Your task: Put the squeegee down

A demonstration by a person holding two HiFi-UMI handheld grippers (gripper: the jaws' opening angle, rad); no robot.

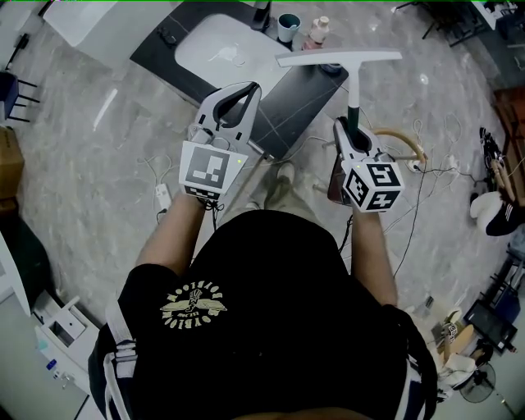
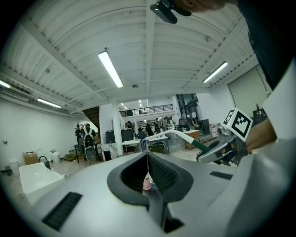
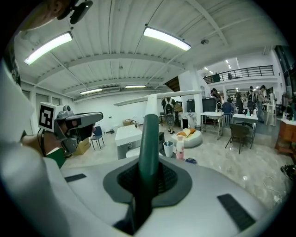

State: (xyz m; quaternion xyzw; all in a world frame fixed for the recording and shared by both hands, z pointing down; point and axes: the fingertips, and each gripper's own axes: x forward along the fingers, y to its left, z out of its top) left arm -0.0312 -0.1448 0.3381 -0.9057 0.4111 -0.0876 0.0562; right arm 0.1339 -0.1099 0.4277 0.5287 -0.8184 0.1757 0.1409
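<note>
The squeegee has a dark green handle (image 1: 354, 100) and a long white blade (image 1: 339, 58). My right gripper (image 1: 351, 130) is shut on the handle, holding the squeegee up in the air with the blade on top, above the near end of the dark counter (image 1: 287, 102). In the right gripper view the handle (image 3: 149, 139) rises from between the jaws and the blade (image 3: 159, 98) runs across its top. My left gripper (image 1: 244, 92) hovers shut and empty beside it, over the counter's near edge. From the left gripper view the squeegee (image 2: 172, 134) shows at the right.
A white basin (image 1: 220, 51) is set in the counter. A teal cup (image 1: 288, 25) and a pink bottle (image 1: 317, 31) stand at its far end. Cables and a hose loop (image 1: 410, 148) lie on the marble floor at the right. People and desks fill the far room.
</note>
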